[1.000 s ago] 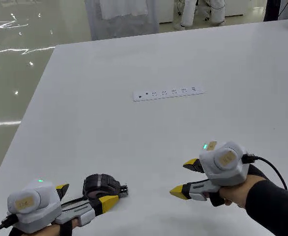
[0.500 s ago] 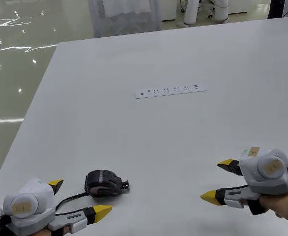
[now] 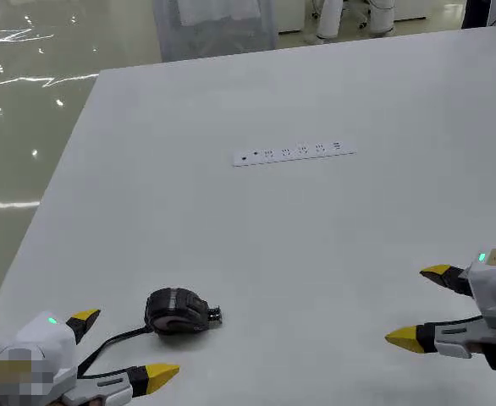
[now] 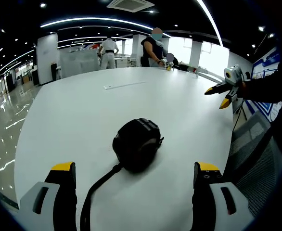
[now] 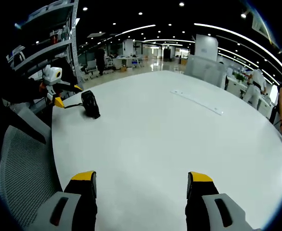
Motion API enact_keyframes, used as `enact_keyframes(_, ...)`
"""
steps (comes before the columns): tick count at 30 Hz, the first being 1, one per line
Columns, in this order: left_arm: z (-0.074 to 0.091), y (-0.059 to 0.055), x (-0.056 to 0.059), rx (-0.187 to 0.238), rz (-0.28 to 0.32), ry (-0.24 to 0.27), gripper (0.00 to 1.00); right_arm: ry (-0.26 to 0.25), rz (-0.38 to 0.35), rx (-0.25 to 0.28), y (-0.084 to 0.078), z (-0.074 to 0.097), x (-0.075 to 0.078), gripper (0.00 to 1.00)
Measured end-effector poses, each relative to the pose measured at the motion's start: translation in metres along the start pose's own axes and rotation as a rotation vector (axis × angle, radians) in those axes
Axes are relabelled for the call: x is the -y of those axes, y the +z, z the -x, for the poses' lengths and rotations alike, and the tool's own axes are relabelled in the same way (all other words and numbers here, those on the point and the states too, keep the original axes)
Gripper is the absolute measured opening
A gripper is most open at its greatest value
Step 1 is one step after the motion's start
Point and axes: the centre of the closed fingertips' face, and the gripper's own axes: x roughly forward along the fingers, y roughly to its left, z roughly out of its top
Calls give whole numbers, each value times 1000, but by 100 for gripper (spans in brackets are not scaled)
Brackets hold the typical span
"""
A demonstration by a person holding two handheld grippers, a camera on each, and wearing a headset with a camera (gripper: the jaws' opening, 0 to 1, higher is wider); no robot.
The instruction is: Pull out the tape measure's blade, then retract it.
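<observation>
The tape measure is found on the table, just ahead of the left gripper, whose jaws are spread and empty. The right gripper, likewise spread, is held well apart. The case is judged rigid and weighty; the body is best clamped and the hook tab pinched.

Matt white table; black rubbery-looking tape measure; glossy floor.

Your white plastic left gripper has black jaws with yellow tips and a green light; your right gripper looks alike, plus a tan label.
</observation>
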Motion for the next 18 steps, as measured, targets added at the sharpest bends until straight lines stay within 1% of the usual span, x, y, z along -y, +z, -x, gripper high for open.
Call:
enact_keyframes(1,1,-1,-1,-8,-1,1,99,-2,-4,0,-1,2,1,77)
enact_keyframes(3,4,0,-4,-11,-18,9,99,1,-24,16,-4,7,4,82)
enact_keyframes(4,6,1,-5,-11,-18,8,99,2,-29,16,-6,10,5,84)
enact_keyframes(5,8,4,-6,-2,-12,6,99,0,-30,14,-10,13,7,87)
enact_keyframes(7,10,6,-7,5,-5,1,99,-8,-23,17,-13,18,9,88)
enact_keyframes(8,11,9,-8,23,-3,-1,99,-14,-20,15,-15,22,11,88)
enact_keyframes(10,11,6,-11,19,-3,3,99,-22,-21,7,-20,27,14,89)
enact_keyframes(11,12,3,-13,12,-9,6,99,-22,-23,4,-21,29,15,92)
enact_keyframes(14,15,1,-12,10,-23,4,99,-21,-31,-2,-25,35,17,97)
enact_keyframes(16,17,1,-11,2,-25,-2,99,-29,-35,-7,-29,38,20,99)
enact_keyframes(18,21,1,-10,1,-37,-3,99,-35,-34,-1,-29,42,23,99)
